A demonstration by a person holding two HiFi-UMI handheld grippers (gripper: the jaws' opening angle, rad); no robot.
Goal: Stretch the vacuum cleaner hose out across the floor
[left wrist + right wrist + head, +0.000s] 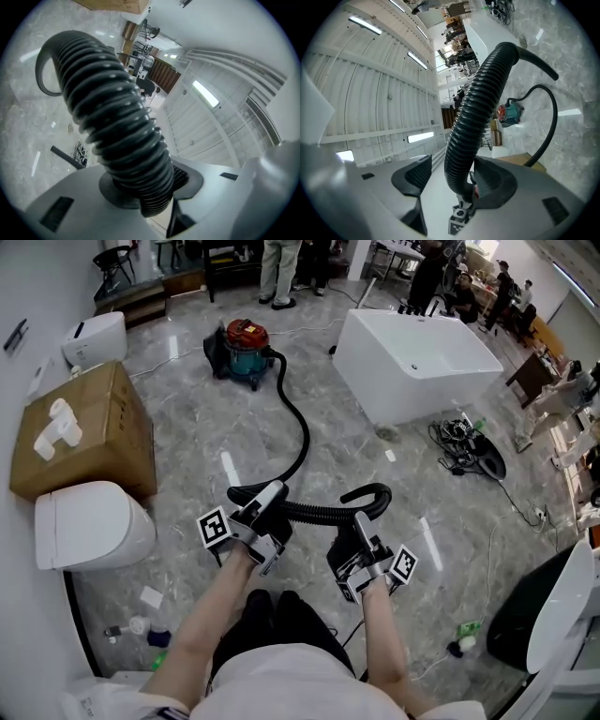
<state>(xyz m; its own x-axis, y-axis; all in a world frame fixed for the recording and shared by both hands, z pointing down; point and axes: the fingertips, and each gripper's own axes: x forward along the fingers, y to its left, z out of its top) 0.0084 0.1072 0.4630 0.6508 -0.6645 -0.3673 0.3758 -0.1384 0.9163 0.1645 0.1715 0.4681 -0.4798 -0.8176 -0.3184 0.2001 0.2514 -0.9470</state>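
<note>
Your vacuum cleaner stands far ahead, box to its left, tub to its right, hose trailing back toward you.

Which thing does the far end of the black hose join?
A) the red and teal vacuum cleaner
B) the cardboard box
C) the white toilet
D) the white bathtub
A: in the head view the black hose curves away over the marble and ends at the red and teal vacuum cleaner.
</note>
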